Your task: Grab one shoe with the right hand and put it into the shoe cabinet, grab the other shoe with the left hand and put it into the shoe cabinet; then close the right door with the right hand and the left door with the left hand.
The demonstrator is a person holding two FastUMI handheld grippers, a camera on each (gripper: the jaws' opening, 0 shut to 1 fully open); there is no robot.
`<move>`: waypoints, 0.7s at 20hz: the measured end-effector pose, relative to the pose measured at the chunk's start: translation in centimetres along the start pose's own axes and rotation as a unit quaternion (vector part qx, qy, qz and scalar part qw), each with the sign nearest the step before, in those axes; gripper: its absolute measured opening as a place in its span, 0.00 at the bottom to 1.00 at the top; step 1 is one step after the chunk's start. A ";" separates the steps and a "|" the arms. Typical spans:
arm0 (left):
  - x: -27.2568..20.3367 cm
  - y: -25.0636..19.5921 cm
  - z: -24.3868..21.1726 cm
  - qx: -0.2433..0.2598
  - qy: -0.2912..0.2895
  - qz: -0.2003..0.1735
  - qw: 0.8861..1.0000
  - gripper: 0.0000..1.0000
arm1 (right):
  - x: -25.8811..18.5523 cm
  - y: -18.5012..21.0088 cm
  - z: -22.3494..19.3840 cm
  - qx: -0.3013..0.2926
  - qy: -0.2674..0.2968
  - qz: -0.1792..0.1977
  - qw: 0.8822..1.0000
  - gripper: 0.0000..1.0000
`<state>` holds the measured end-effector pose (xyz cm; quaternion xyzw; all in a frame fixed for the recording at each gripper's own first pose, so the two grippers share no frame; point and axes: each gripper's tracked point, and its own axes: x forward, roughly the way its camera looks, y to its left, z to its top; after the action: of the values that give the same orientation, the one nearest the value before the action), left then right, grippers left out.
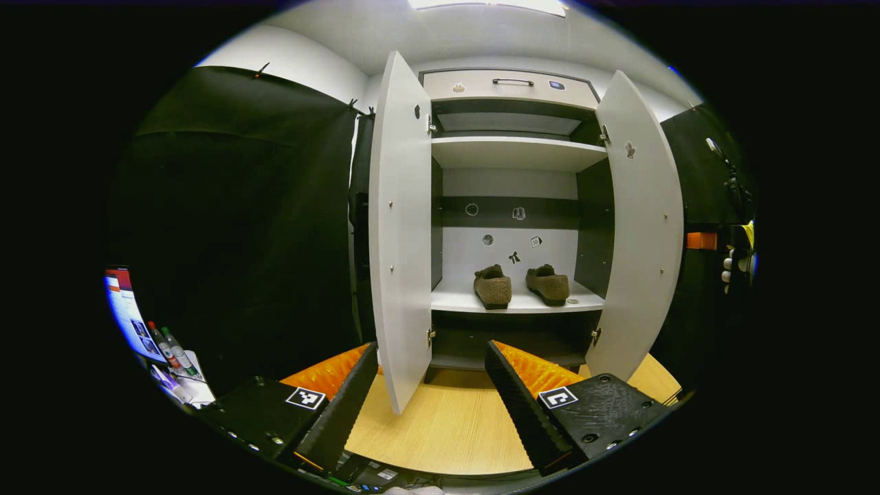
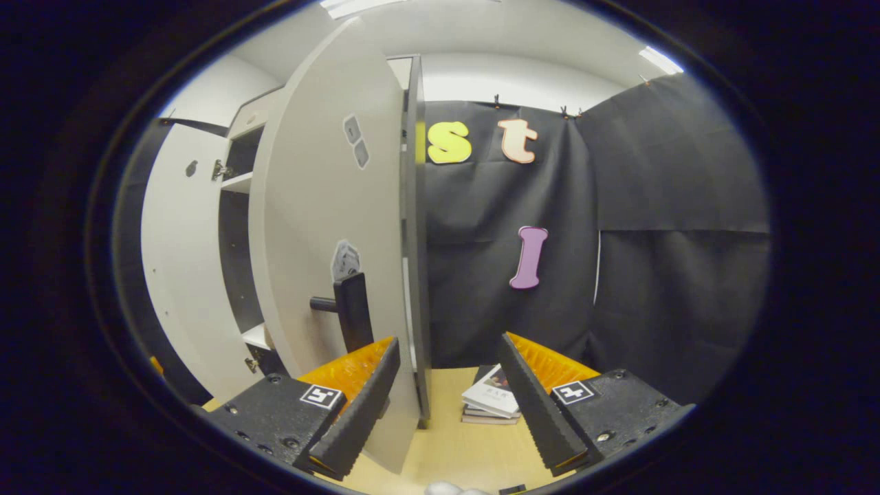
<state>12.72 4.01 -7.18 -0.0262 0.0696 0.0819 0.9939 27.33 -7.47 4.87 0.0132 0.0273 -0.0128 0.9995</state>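
Shoes [image 1: 492, 286] [image 1: 548, 283] side by side on shoe cabinet [image 1: 515, 152] shelf, doors open; both grippers' [image 1: 432, 385] [image 2: 450, 385] jaws released, empty

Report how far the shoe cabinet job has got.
Done: both shoes sit side by side on a shelf in the shoe cabinet. In hand: the open right tongs straddle the edge of the right door, near its handle, seemingly about to push it. Left: both doors stand open; the left door runs between the open left tongs.
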 end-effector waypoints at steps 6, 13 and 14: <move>-0.6 3.4 -0.6 -0.005 0.006 0.010 1.000 0.96 | 1.0 7.2 -0.5 -0.002 -0.003 0.049 0.999 0.90; 0.0 7.0 -0.9 -0.003 0.012 0.002 1.000 0.96 | -1.6 12.9 -1.7 -0.015 -0.001 0.068 0.998 0.98; 0.4 7.9 -1.0 -0.002 0.012 0.001 1.000 0.96 | -2.2 13.4 -1.9 -0.013 0.001 0.069 0.998 0.98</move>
<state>11.63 11.79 -8.53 -0.0295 0.0814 0.0826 0.9928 25.35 6.05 3.42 0.0017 0.0270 0.0561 0.9981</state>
